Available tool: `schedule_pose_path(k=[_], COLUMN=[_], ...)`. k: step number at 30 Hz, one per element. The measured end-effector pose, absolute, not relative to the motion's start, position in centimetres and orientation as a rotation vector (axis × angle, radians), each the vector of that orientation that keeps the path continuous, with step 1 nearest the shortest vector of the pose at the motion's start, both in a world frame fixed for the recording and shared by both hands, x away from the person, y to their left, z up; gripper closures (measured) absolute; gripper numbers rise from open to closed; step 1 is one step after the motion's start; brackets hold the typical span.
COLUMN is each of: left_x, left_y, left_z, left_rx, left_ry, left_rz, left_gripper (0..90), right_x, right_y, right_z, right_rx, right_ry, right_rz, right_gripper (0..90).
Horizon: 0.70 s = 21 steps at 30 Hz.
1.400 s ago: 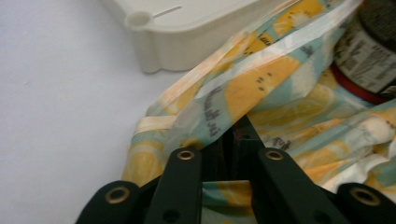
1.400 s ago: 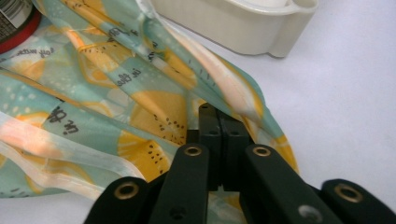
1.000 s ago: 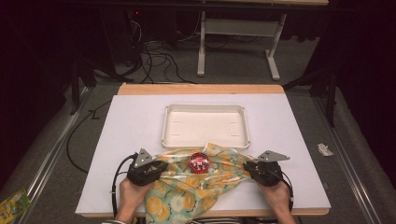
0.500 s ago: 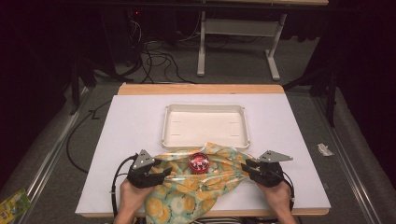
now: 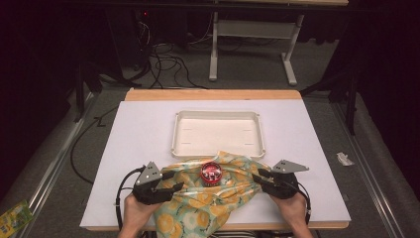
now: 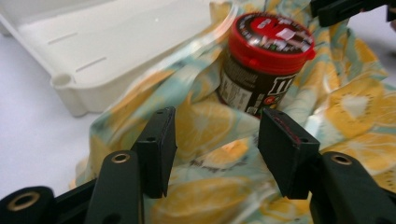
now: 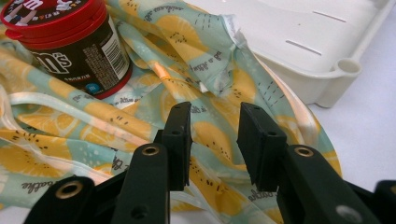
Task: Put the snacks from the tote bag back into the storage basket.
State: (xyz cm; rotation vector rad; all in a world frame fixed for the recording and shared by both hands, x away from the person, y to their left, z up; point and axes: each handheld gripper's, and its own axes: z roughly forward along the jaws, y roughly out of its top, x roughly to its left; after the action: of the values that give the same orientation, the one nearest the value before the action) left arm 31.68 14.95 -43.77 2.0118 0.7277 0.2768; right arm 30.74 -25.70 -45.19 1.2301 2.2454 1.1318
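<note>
The tray (image 5: 218,133) sits at frame centre on the table (image 5: 133,148). The cloth (image 5: 208,203) lies below it — overlapping its lower rim — with the jar (image 5: 211,172) upright on the cloth, lower centre.

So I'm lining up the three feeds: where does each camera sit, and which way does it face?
High view: above the person's side, looking forward and down on the table, tray, cloth and jar; both hands with the left gripper and right gripper show.
Left gripper view: rides the left gripper, facing the jar; own open jaws show.
Right gripper view: rides the right gripper, facing the cloth; own open jaws show.
All share jar, cloth, tray.
</note>
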Motion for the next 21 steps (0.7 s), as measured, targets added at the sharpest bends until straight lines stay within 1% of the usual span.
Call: schedule_pose_path(k=[4,6,7,8,12,17,21], left_x=[31.3,31.4,31.4,31.6,32.0,32.8,33.5], left_y=[15.3,15.6,15.6,16.1,17.1,18.0,18.3], left_z=[-43.1,-43.0,-43.0,-43.0,-43.3,-44.3,-45.5], left_rx=[1.94,1.915,1.915,1.887,1.839,1.803,1.801], left_ry=[0.733,0.778,0.778,0.826,0.899,0.969,1.011], left_rz=[0.322,0.375,0.375,0.398,0.435,0.446,0.449], left_gripper=[46.2,45.1,44.5,44.2,42.6,41.3,40.7], right_x=[30.7,30.6,30.6,30.6,30.5,30.5,30.6], right_y=[-25.7,-25.7,-25.7,-25.7,-25.5,-25.0,-24.6], right_z=[-45.1,-45.0,-45.0,-45.0,-44.8,-44.4,-43.9], right_rx=[1.217,1.214,1.212,1.208,1.205,1.188,1.175], right_ry=[2.248,2.249,2.247,2.246,2.253,2.255,2.263], right_rz=[1.129,1.132,1.134,1.136,1.142,1.159,1.184], right_gripper=[65.0,64.9,64.7,64.6,63.3,60.7,56.7])
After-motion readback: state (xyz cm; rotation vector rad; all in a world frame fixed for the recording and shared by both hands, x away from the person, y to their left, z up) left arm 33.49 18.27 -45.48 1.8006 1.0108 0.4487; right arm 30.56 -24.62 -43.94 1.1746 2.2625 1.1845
